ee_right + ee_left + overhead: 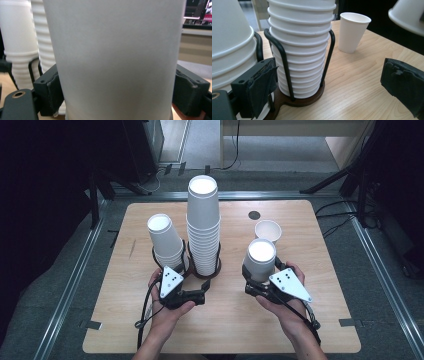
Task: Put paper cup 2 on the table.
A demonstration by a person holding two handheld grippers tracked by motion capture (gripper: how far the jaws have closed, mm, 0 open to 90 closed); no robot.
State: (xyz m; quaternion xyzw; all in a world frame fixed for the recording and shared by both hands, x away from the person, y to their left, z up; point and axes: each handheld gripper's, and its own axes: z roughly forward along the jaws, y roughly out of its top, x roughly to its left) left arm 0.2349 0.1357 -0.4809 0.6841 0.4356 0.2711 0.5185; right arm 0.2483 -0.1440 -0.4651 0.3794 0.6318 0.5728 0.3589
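My right gripper (261, 271) is shut on an upside-down white paper cup (261, 252), which I hold just above the table on the right; in the right gripper view both pads press the cup's (115, 50) sides. A tall stack of upside-down cups (203, 225) and a shorter stack (165, 237) stand in a black wire holder (218, 262). My left gripper (195, 281) sits at the holder's base. Its jaws (332, 80) are open, the left one beside the short stack (229, 50), with the tall stack (302, 50) ahead.
A single upright white cup (268, 230) stands on the wooden table (230, 320) at the back right, also in the left gripper view (352, 32). A small dark disc (254, 214) lies behind it. Metal rails border the table on the floor.
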